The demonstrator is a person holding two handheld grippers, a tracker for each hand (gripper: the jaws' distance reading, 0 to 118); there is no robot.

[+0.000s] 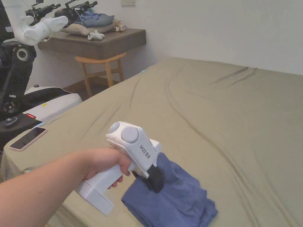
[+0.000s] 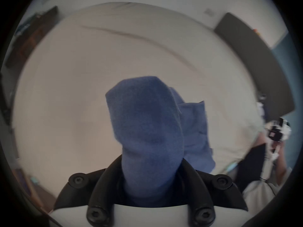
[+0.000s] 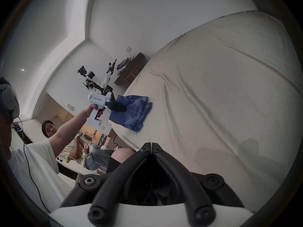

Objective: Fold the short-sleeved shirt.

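The blue short-sleeved shirt (image 1: 180, 204) lies folded into a small bundle at the near edge of the bed. My left gripper (image 1: 155, 181) is shut on its upper left part and lifts a fold of it. In the left gripper view the blue cloth (image 2: 146, 124) bulges up between the black jaws of the gripper (image 2: 149, 163) and hides their tips. In the right gripper view my right gripper (image 3: 151, 145) is shut with nothing in it, held over the near bed edge well away from the shirt (image 3: 136, 116). The left gripper (image 3: 118, 108) shows there too, farther off.
The olive bed sheet (image 1: 213, 112) stretches wide beyond and to the right of the shirt. A phone (image 1: 28, 138) lies on the bed's left corner. A robot (image 1: 17, 59), a wall shelf with clothes (image 1: 97, 38) and a stool (image 1: 100, 69) stand to the left. Another person (image 3: 78, 150) sits nearby.
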